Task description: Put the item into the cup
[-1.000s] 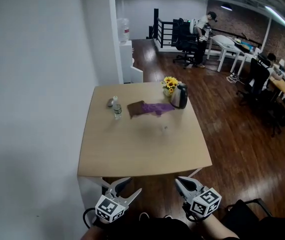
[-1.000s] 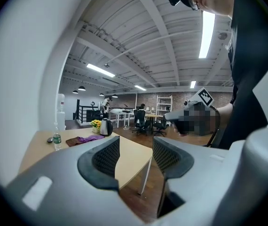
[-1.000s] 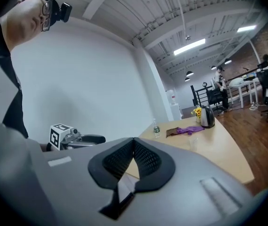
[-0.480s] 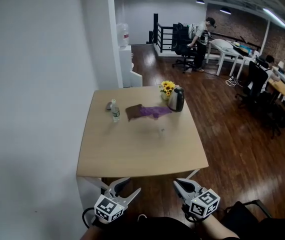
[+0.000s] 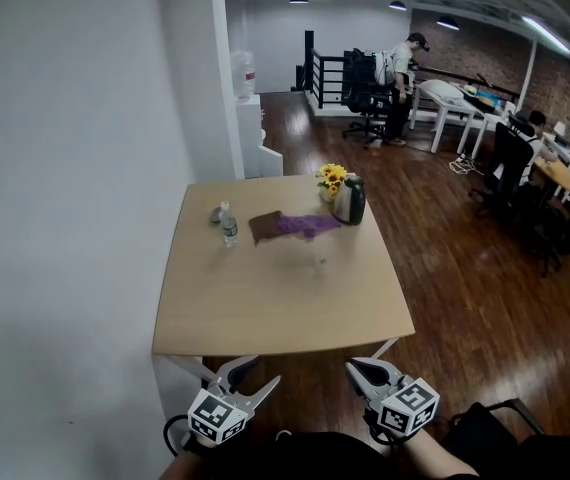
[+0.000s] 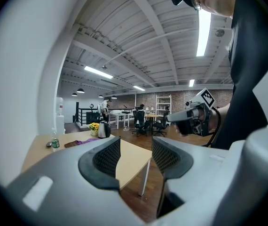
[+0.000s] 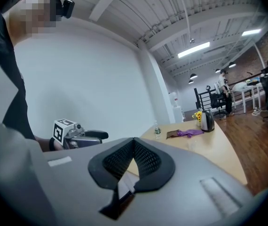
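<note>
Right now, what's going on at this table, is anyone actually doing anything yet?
Not yet. A person stands just short of the table, holding both grippers low by its near edge. The left gripper is open and empty; the right gripper is shut on nothing. Across the table's far part sit a water bottle, a purple cloth, a kettle and yellow flowers, with what looks like a clear cup nearer the middle. Neither gripper touches any of them.

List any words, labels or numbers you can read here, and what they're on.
No text is readable in any view.
Bottle label: too small to read.
Left marker cube and right marker cube: square black-and-white patterns only, no letters.
</note>
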Available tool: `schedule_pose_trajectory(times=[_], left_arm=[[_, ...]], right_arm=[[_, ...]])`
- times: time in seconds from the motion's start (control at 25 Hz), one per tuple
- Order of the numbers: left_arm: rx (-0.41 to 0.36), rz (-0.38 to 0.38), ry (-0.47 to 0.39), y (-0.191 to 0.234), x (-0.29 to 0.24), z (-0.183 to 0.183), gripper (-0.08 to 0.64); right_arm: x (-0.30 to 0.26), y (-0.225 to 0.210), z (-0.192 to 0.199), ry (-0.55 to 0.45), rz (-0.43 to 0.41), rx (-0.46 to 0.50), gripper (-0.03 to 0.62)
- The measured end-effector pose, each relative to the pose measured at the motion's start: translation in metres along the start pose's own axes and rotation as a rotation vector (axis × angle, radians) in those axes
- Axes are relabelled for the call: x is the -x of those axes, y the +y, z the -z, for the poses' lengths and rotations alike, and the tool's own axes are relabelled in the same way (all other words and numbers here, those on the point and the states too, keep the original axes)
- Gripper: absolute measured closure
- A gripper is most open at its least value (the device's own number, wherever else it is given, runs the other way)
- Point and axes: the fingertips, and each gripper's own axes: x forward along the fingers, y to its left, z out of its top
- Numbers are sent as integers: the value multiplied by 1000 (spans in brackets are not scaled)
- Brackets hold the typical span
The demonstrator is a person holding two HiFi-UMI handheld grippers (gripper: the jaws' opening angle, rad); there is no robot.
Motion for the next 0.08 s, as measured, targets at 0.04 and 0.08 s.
schedule_pose_trajectory(times=[0.04,0.08], left_arm=[[-1,2,0,-1,-1,0,356],[-3,4,1,-1,-1,1,356]], right_arm=[[0,0,1,2,0,2,583],[0,0,2,4,0,4,584]])
